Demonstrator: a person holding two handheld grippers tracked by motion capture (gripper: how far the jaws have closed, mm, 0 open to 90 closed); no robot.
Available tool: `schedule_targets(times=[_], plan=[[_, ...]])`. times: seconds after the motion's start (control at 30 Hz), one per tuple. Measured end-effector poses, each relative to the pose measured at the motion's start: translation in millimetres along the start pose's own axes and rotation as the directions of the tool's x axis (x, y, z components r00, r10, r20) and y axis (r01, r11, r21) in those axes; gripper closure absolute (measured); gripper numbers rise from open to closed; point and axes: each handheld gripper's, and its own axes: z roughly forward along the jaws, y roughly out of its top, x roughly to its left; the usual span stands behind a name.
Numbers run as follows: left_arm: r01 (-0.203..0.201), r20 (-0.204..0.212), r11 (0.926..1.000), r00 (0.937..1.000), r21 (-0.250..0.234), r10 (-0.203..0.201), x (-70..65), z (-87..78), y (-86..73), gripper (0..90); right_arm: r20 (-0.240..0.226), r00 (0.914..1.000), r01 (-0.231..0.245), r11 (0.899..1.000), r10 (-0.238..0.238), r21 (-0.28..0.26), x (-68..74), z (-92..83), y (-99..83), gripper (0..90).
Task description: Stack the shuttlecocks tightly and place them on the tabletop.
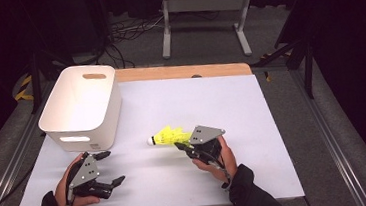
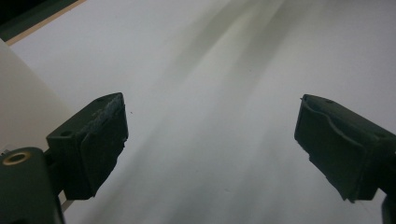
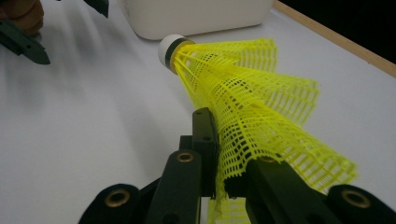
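The shuttlecock (image 1: pixel 166 136) is a yellow plastic-mesh one with a white cork tip, held just off the table (image 1: pixel 274 140) around the middle, a bit toward the near edge. Looks super light, and the skirt is soft and springy, so it probably squashes if pinched hard; the mesh gives decent grip though. The cork end would be the firmer spot to grab. The right gripper (image 3: pixel 219 186) has its jaws nearly closed on the skirt's edge, mesh bunched between the pads, cork pointing toward the bin (image 1: pixel 82 106) at the far left corner. The left gripper (image 1: pixel 110 167) sits near the front left edge, jaws spread wide, nothing in them, just white tabletop between.
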Motion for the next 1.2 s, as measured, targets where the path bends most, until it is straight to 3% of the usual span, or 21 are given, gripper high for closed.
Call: schedule_targets(times=[0.33,0.53,0.87,1.1,1.2], plan=[[0.02,0.045,0.9997,0.9988,-0.014,-0.019,2.5,15.2,15.4,13.1,-0.031,0.9994,0.014,0.999,-0.013,0.031,7.6,-3.8,-6.8,86.0],[-0.014,0.09,0.9999,0.9958,0.005,0.013,-1.3,29.0,25.5,11.8,-0.044,0.9989,0.02,0.999,-0.017,0.05,10.0,-6.9,-10.5,86.0],[-0.037,0.12,0.9993,0.9921,0.008,0.036,-3.9,47.0,41.5,10.3,-0.07,0.9964,0.054,0.996,-0.049,0.077,14.1,-3.5,-10.3,85.9],[-0.056,0.14,0.9984,0.9887,0.012,0.054,-8.3,59.8,52.6,13.3,-0.086,0.9939,0.078,0.993,-0.07,0.094,17.3,-2.2,-9.3,85.9],[-0.069,0.158,0.9972,0.9853,0.027,0.064,-9.5,67.9,57.3,15.9,-0.094,0.9906,0.109,0.988,-0.099,0.107,20.1,-0.5,-8.4,85.9]])
